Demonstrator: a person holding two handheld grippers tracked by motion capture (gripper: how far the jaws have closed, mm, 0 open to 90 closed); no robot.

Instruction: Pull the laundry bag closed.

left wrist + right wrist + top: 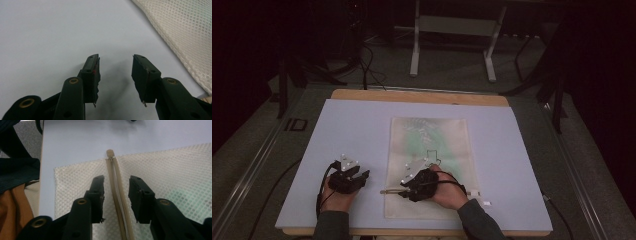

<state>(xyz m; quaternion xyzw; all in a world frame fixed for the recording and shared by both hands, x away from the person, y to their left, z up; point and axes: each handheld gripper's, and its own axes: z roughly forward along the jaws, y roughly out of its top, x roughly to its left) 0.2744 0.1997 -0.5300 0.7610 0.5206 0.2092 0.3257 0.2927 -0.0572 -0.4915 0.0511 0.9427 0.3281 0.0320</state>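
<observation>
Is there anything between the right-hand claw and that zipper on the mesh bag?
Nothing visible. The right gripper hangs over the mesh bag, its open jaws either side of the zipper. The pull tab lies ahead, with bare mesh between.

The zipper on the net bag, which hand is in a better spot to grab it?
The right. Its gripper has open jaws on either side of the zipper on the mesh bag, pull tab just ahead. The left gripper hovers over bare mat, beside the bag's edge.

Pretty dim and grainy from the high view, room edges nearly black. Brighter up close, soft shadows under the fingers point(93, 72) on the bench point(50, 37), near parts blurry.
</observation>
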